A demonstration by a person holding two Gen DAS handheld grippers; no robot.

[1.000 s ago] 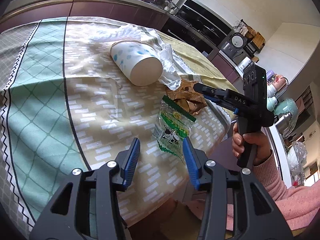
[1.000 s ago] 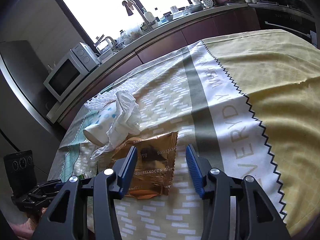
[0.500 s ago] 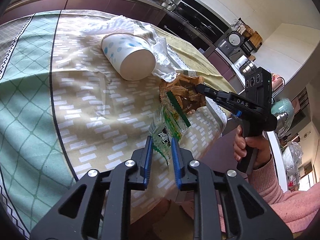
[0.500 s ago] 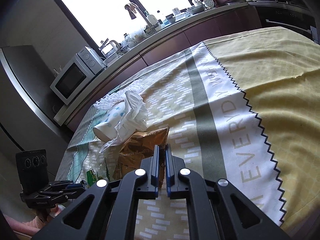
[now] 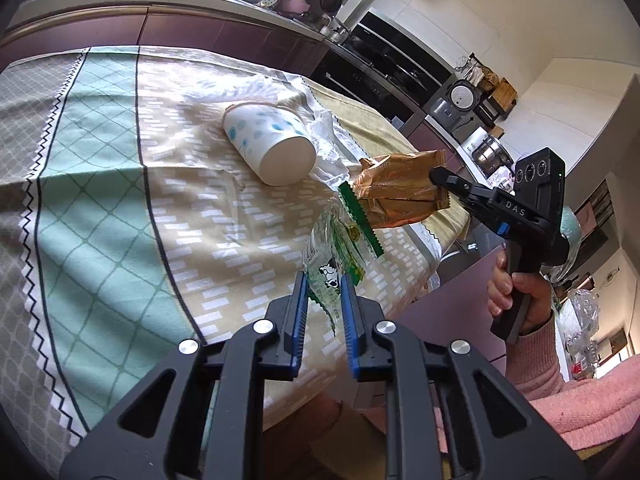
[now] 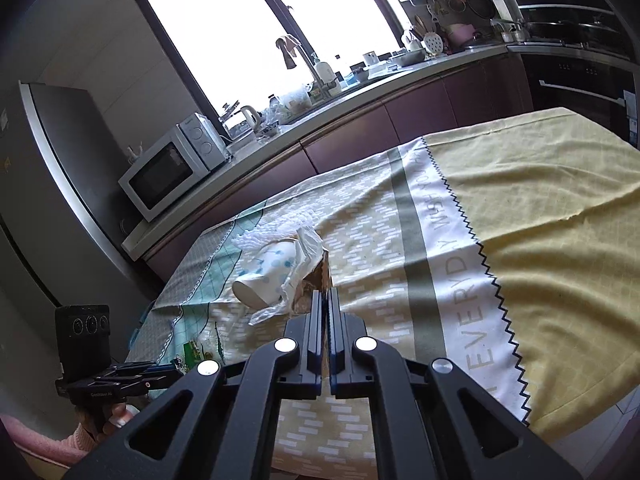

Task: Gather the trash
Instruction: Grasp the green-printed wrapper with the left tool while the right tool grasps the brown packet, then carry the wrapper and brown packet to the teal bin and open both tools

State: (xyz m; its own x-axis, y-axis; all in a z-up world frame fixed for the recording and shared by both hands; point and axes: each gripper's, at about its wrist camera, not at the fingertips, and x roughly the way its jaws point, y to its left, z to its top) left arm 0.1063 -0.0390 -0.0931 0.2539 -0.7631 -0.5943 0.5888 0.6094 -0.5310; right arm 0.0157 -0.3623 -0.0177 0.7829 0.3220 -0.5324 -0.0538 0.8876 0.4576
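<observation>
Paper cup (image 5: 269, 147) on its side mid-frame on the tablecloth (image 5: 100, 208), tissue (image 5: 326, 136) right of it, two wrappers (image 5: 400, 188) lower right, countertop (image 5: 160, 0) along the top, microwave (image 6: 172, 168) upper left in the right view.

- Left hand-held gripper (image 5: 324, 280): jaws nearly closed, pinching a thin item.
- Right hand-held gripper (image 6: 325, 300): jaws pressed together, its grip in a pink-sleeved hand (image 5: 516, 292).

Right wrist view: I see the yellow cloth (image 6: 560, 240) lying bare across frame right, open for passage. Centre-left, the tipped paper cup (image 6: 266, 276) and crumpled tissue (image 6: 306, 256) block the way. Left wrist view: bare tablecloth (image 5: 88, 208) fills frame left; cup (image 5: 272, 148) obstructs upper centre.
</observation>
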